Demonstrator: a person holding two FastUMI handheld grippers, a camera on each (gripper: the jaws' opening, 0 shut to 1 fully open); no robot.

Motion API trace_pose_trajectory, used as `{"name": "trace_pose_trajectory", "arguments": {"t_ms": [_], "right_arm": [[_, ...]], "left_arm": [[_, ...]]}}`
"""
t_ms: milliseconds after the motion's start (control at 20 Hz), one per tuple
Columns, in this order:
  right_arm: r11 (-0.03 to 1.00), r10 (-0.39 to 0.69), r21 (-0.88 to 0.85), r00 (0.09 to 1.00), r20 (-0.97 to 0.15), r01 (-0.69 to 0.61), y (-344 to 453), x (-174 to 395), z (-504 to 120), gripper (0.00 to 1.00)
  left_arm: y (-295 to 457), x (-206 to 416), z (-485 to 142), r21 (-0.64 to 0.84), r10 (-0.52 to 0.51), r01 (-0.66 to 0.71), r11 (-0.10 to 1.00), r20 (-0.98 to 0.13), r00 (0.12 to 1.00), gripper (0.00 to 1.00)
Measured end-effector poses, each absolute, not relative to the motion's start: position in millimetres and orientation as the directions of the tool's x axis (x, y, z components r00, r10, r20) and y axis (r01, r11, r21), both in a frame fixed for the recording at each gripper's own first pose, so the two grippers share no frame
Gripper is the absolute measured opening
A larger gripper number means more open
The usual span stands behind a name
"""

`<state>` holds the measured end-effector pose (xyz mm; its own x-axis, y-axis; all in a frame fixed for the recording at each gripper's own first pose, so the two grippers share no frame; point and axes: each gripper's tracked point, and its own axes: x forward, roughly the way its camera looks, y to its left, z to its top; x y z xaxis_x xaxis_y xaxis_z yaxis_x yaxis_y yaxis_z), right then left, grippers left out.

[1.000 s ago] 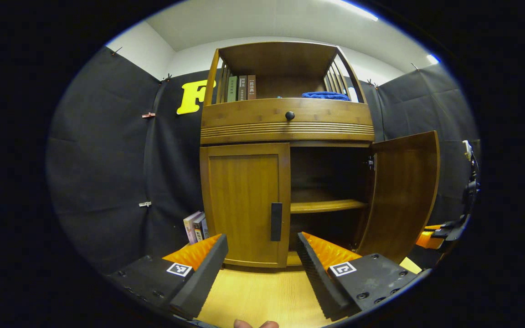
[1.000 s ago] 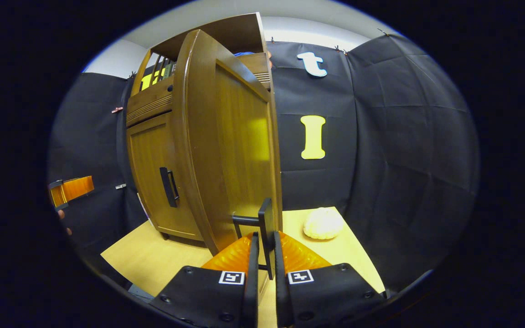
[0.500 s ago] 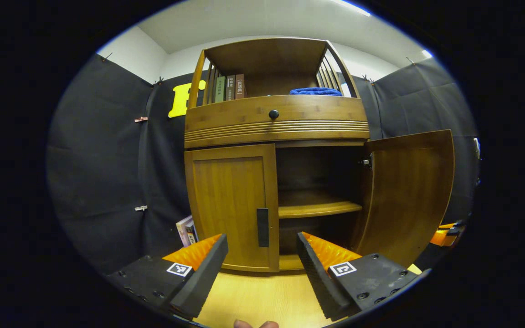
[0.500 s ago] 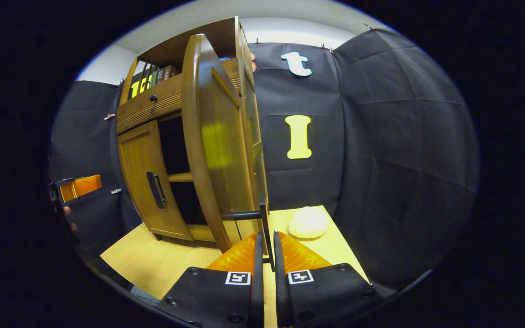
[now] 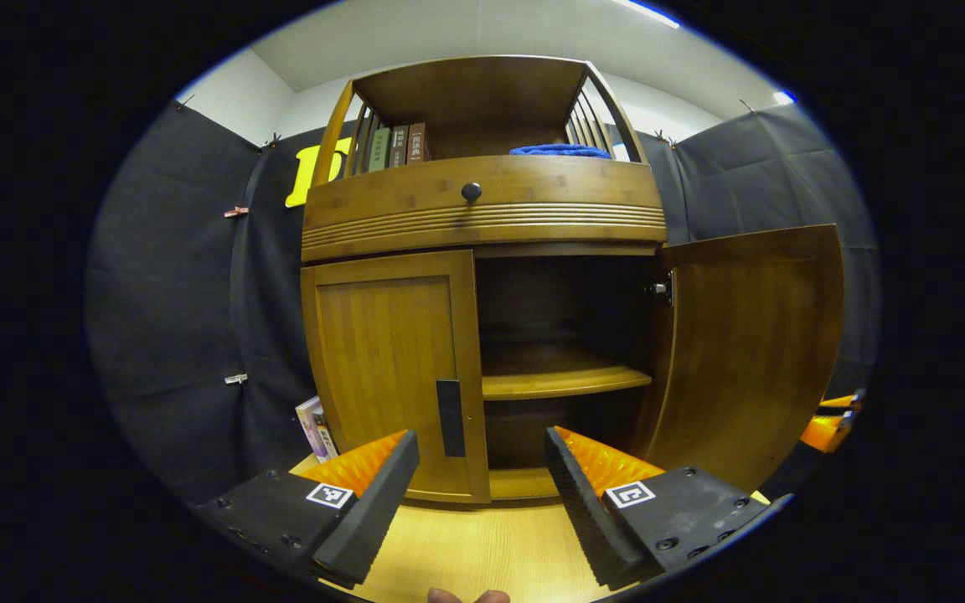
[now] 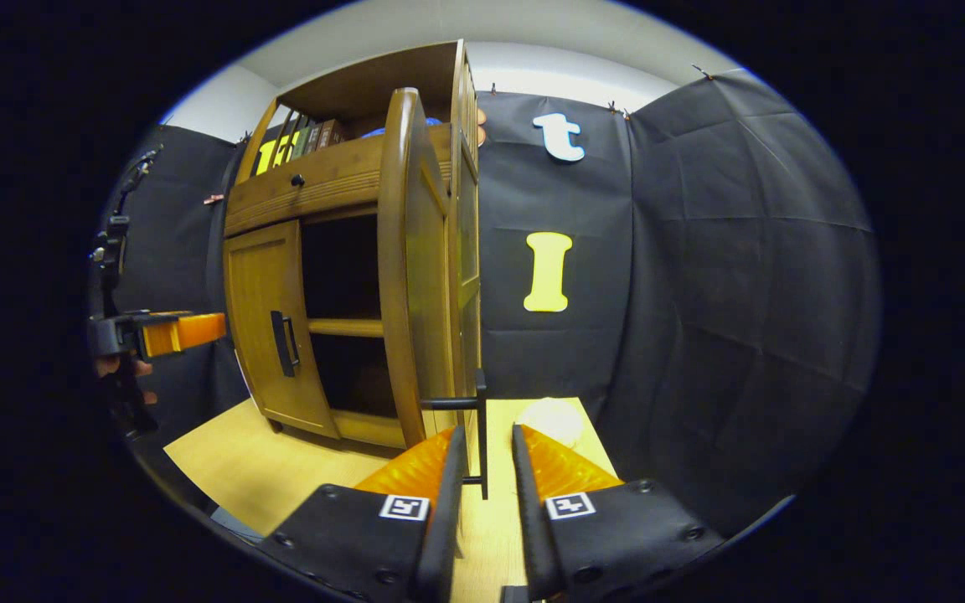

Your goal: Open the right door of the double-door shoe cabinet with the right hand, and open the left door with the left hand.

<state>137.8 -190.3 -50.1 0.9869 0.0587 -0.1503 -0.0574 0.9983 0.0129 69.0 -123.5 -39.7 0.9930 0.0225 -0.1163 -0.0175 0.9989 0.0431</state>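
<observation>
The wooden shoe cabinet (image 5: 482,213) stands in front of me. Its left door (image 5: 386,368) is closed, with a dark handle (image 5: 450,417) near its inner edge. My left gripper (image 5: 482,448) is open just short of that handle, touching nothing. The right door (image 5: 750,343) is swung wide, baring an inner shelf (image 5: 562,383). In the right gripper view that door (image 6: 415,276) is edge-on, and its handle (image 6: 481,419) sits between the fingers of my right gripper (image 6: 487,444) with a gap on each side. The left gripper (image 6: 156,333) also shows at the far left.
Books (image 5: 390,146) and a blue cloth (image 5: 558,152) lie on the top shelf above a drawer knob (image 5: 472,192). More books (image 5: 313,427) lean by the cabinet's left side. A white round thing (image 6: 551,417) rests on the wooden table (image 6: 265,469) behind the open door.
The right door swung farther open, and the right gripper's fingers parted from its handle. My left gripper drew closer to the left door's handle.
</observation>
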Motion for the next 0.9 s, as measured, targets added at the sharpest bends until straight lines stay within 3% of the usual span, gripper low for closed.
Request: {"name": "trace_pose_trajectory", "arguments": {"t_ms": [250,400,900], "right_arm": [[1.0,0.01,0.004,0.992,-0.126,-0.009,-215.4,126.1,-39.8,1.0],[0.999,-0.041,0.009,0.991,-0.126,0.042,-230.9,124.1,-39.3,0.94],[0.991,-0.126,0.021,0.981,-0.149,0.13,-267.6,117.7,-41.7,0.97]], "left_arm": [[-106.3,109.8,-56.5,0.032,0.044,-0.04,0.999,-0.14,0.989,0.94],[-94.6,140.0,-70.0,0.04,0.047,-0.041,0.998,-0.154,0.987,0.94],[-73.7,233.7,-134.5,0.053,0.061,-0.05,0.997,-0.22,0.974,0.93]]}}
